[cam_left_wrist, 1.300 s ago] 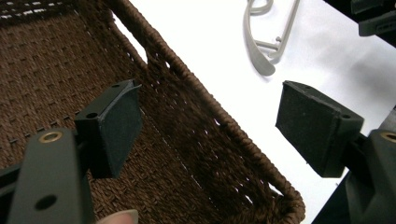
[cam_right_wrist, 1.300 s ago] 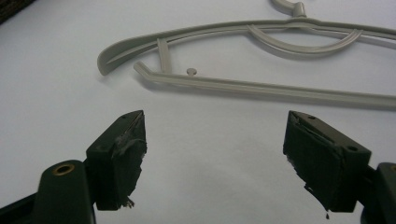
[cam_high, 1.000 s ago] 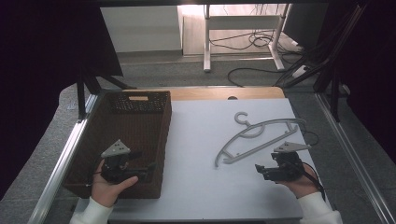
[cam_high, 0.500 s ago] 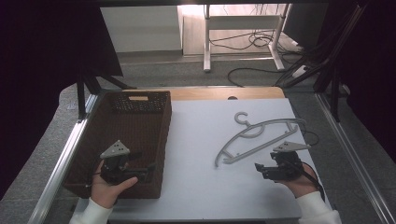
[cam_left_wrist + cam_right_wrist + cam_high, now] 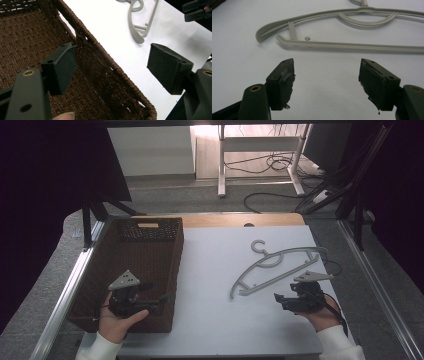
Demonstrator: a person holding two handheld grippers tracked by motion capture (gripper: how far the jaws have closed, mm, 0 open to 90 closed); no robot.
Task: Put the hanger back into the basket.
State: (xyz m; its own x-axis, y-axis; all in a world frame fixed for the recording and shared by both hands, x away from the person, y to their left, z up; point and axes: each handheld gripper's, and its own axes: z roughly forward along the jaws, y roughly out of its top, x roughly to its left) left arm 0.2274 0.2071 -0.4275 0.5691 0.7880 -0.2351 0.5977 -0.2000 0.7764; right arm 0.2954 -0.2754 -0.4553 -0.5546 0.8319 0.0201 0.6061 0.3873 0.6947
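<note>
Looking down from the high view, I have the white table top broad and bare between my two hands, with room in the middle and toward the near edge. My left gripper sits over the near right corner of the brown wicker basket, which lies along the table's left side, its right wall bordering the open white area. In the left gripper view the jaws stand wide apart, holding nothing, and straddle that woven wall: one pad over the basket's floor, the other over the white surface. I see nothing lying on the part of the basket's floor that is in view.

My right gripper is low at the table's right, near the front edge, its jaws spread and empty in the right gripper view. Just ahead of them lies the grey plastic hanger, flat on the table, apart from the pads. It is a slim moulded piece with a straight bottom bar, curved shoulders and a small hook pointing toward the far side, lying slantwise right of centre.
</note>
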